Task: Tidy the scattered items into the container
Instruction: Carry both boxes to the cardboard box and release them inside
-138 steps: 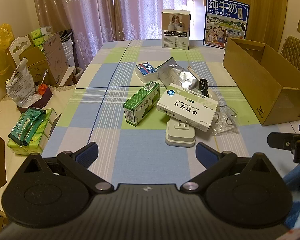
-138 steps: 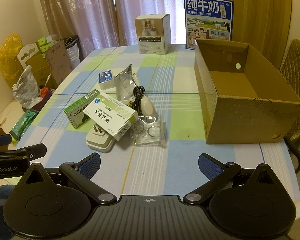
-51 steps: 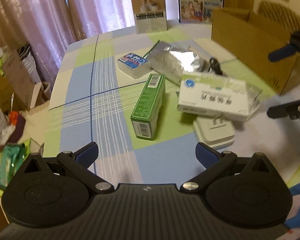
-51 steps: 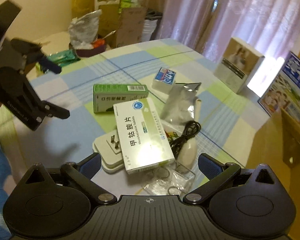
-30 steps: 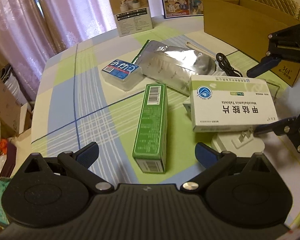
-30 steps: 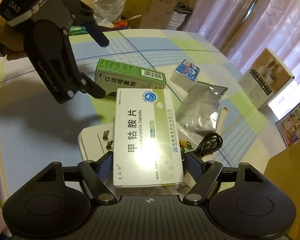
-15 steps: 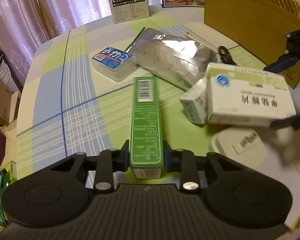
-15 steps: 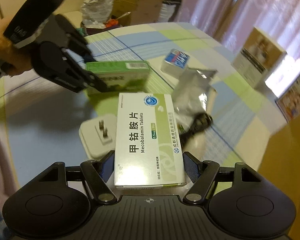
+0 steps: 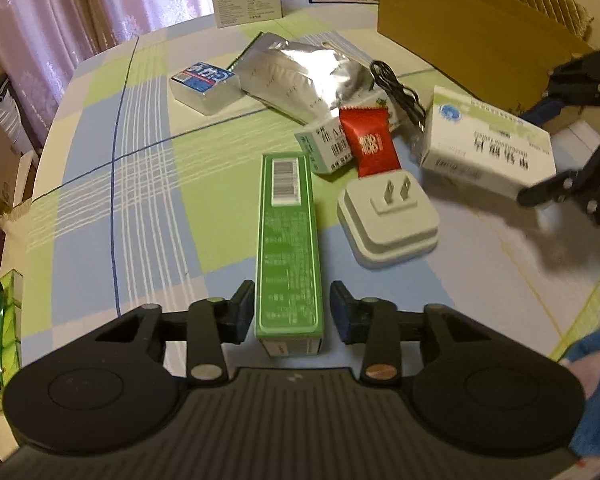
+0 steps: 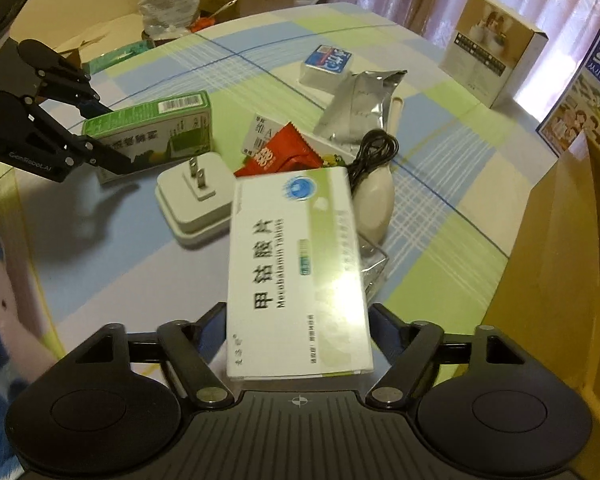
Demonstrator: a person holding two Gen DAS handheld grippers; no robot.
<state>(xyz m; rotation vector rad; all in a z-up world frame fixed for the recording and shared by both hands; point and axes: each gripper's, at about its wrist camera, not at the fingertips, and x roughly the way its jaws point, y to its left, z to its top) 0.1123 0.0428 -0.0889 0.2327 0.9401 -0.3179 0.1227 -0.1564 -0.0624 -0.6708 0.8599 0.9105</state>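
A long green box (image 9: 290,240) lies on the checked tablecloth between the jaws of my left gripper (image 9: 292,316). The jaws are opening, and a thin gap shows beside each pad. The right wrist view shows the same green box (image 10: 152,136) with the left gripper (image 10: 112,138) astride it. My right gripper (image 10: 296,320) holds a white tablet box (image 10: 296,272) off the table. Its jaws are widening, but the pads still lie against the box's sides. The open cardboard box (image 9: 460,28) stands at the far right, beyond the right gripper (image 9: 534,156).
A white plug adapter (image 9: 388,216), a red sachet (image 9: 374,144), a small white-green box (image 9: 324,148), a silver pouch (image 9: 300,76), a black cable (image 9: 396,88) and a blue tissue pack (image 9: 202,84) lie mid-table. A white oval device (image 10: 374,204) sits by a clear bag.
The left jaws closed around the green box, then parted slightly. The right gripper took the white tablet box off the plug adapter and carried it right, uncovering the red sachet and the small box.
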